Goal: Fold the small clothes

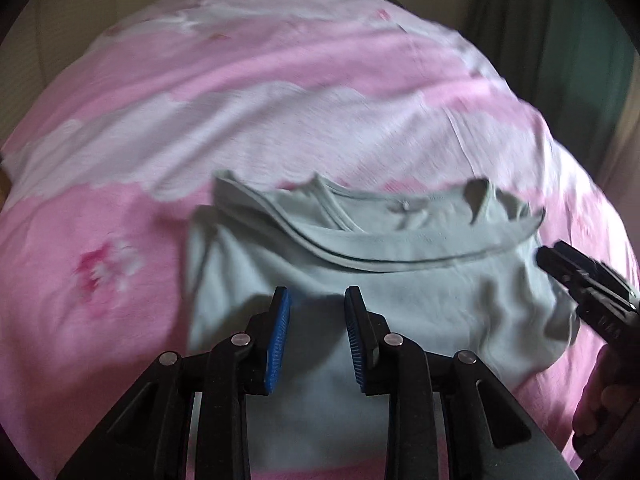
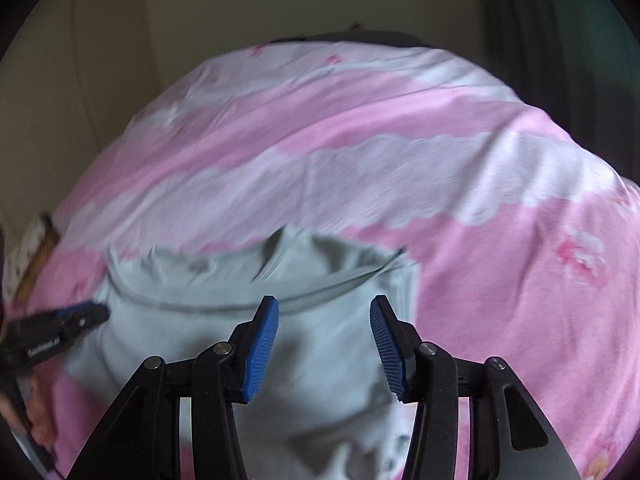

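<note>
A small pale mint-grey top point(image 1: 400, 280) lies on a pink and white bedsheet point(image 1: 280, 80), folded over on itself, with its neckline and a little bow toward the far side. My left gripper point(image 1: 317, 300) is open and empty, just above the garment's near part. My right gripper point(image 2: 324, 312) is open and empty over the same top point(image 2: 320, 360). The right gripper also shows in the left wrist view point(image 1: 560, 264) at the garment's right edge. The left gripper shows in the right wrist view point(image 2: 88, 314) at the garment's left edge.
The bedsheet point(image 2: 440, 160) covers the whole bed. A beige wall point(image 2: 120, 20) stands behind it and a dark green curtain point(image 1: 560, 40) hangs at the right. A patterned item point(image 2: 32, 256) lies at the bed's left edge.
</note>
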A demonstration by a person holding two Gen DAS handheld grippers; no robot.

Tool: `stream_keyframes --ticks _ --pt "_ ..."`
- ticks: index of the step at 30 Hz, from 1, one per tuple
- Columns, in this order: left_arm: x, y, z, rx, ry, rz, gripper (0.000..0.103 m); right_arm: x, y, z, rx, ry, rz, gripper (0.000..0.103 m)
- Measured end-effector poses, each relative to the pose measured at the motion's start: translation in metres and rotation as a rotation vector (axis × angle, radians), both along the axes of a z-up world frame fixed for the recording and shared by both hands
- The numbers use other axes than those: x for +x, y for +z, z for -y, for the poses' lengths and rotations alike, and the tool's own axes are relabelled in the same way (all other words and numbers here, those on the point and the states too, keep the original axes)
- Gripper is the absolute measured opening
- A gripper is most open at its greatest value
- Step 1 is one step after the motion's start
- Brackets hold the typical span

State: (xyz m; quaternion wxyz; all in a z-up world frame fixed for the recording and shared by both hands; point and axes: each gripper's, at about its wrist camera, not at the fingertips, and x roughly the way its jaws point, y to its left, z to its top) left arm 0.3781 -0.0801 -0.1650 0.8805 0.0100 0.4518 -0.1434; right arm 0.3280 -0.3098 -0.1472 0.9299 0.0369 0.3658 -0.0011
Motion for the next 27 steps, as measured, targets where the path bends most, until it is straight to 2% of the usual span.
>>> stream_keyframes --ticks 2,4,8,15,20,27 --pt "0.007 -0.005 0.006 0.039 -0.018 -0.014 0.029 0.008 -0.008 -0.010 -0.043 0.023 -0.044 0.049" --pt "0.014 -0.006 0.007 0.046 -0.022 -0.019 0.029 0.017 -0.019 -0.016 -0.090 0.028 -0.096 0.049" --pt "0.034 -0.008 0.004 0.057 -0.004 -0.013 0.029 0.036 -0.031 -0.019 -0.121 0.015 -0.148 0.049" --pt "0.071 -0.011 -0.001 0.031 0.027 -0.008 0.029 0.075 -0.023 -0.014 -0.098 -0.017 -0.124 0.049" --pt "0.080 -0.013 -0.007 0.010 0.063 -0.013 0.029 0.092 -0.019 -0.004 -0.067 -0.040 -0.112 0.049" --pt "0.066 -0.010 -0.027 -0.027 0.122 0.012 0.020 0.073 -0.007 0.013 -0.015 -0.089 -0.046 0.049"
